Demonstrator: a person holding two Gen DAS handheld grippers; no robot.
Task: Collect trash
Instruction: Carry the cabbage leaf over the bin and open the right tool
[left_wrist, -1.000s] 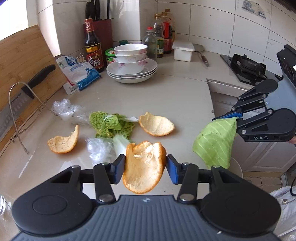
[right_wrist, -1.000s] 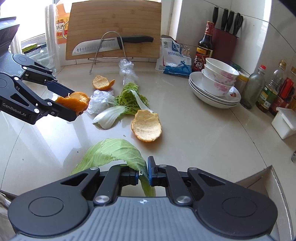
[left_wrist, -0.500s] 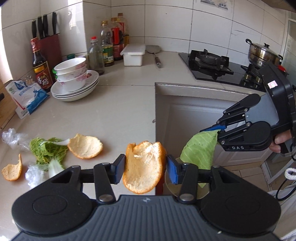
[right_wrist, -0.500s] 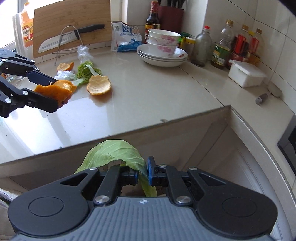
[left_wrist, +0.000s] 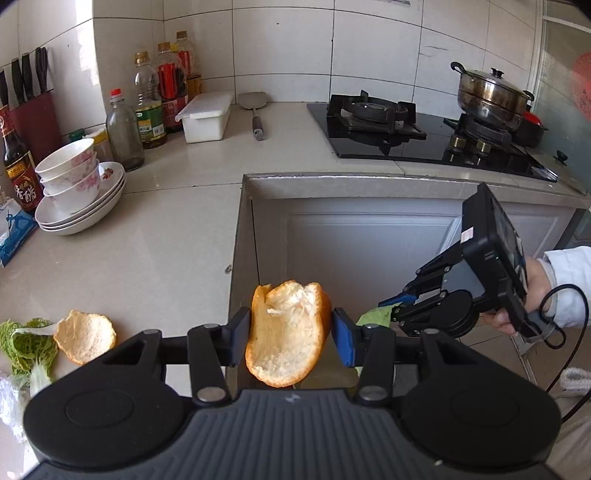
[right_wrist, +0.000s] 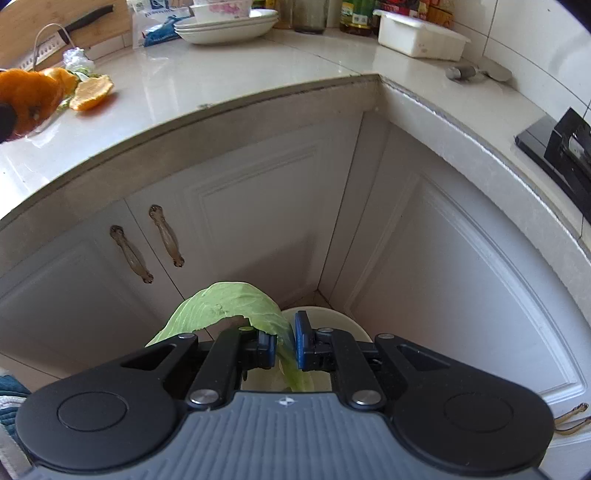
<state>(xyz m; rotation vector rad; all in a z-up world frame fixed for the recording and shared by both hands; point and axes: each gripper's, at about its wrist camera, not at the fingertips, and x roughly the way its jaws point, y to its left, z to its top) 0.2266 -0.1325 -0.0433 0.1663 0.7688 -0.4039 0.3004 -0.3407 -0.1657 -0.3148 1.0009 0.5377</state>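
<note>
My left gripper (left_wrist: 290, 338) is shut on a large orange peel (left_wrist: 288, 332) and holds it past the counter's front edge. My right gripper (right_wrist: 284, 345) is shut on a green cabbage leaf (right_wrist: 229, 308) low in front of the cabinets, over a pale round bin (right_wrist: 328, 321) on the floor. The right gripper also shows in the left wrist view (left_wrist: 391, 314), lower right. Another orange peel (left_wrist: 85, 336) and leafy greens (left_wrist: 22, 343) lie on the counter at the left. The held peel shows at the right wrist view's left edge (right_wrist: 29, 99).
Stacked bowls and plates (left_wrist: 74, 192), bottles (left_wrist: 147, 107), a white box (left_wrist: 207, 120) and a spatula stand at the back of the counter (left_wrist: 155, 236). A gas hob (left_wrist: 406, 125) with a steel pot (left_wrist: 491, 94) is at the right. White cabinet doors (right_wrist: 258, 214) face me.
Both grippers have swung right and off the counter with their loads. The right one has dropped down in front of the cabinets, over the bin.
</note>
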